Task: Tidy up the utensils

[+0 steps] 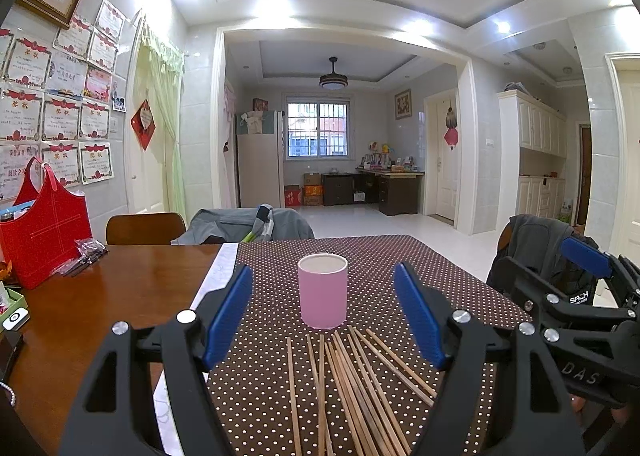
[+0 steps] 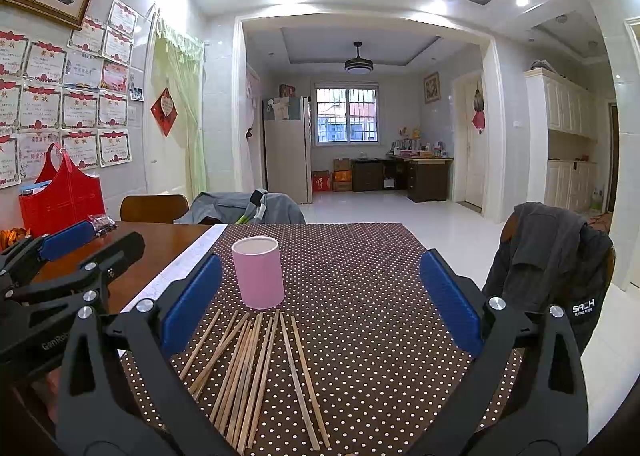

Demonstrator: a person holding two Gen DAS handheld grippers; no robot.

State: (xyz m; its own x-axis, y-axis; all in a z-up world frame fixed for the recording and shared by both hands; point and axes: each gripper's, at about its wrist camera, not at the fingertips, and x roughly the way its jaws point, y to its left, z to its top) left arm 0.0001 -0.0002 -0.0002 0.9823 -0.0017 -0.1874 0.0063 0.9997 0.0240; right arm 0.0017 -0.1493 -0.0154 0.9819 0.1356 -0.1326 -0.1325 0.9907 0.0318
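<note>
A loose fan of wooden chopsticks (image 1: 352, 384) is laid on the dotted tablecloth (image 1: 420, 268), just in front of a pink cup (image 1: 322, 291) that stands upright with its mouth open. The sticks' long axes run roughly along the viewing direction, tips converging toward the cup's base, so they lie lengthwise w/ the fingers, not across them.

The left gripper (image 1: 323, 320) is held w/ fingers wide apart, nothing between them; the bundle is seen centred beneath it and the cup straight ahead. The right gripper (image 2: 320, 304) is likewise spread and empty, but the chopsticks (image 2: 256, 372) and cup (image 2: 258, 272) are seen left of its centre line.

The left gripper is thus judged better aligned. Height above the sticks can't be told reliably through the fisheye; prob. neither gripper is touching them.

For a pinch across a stick, the jaws' closing line is already approx. square to the axes.
</note>
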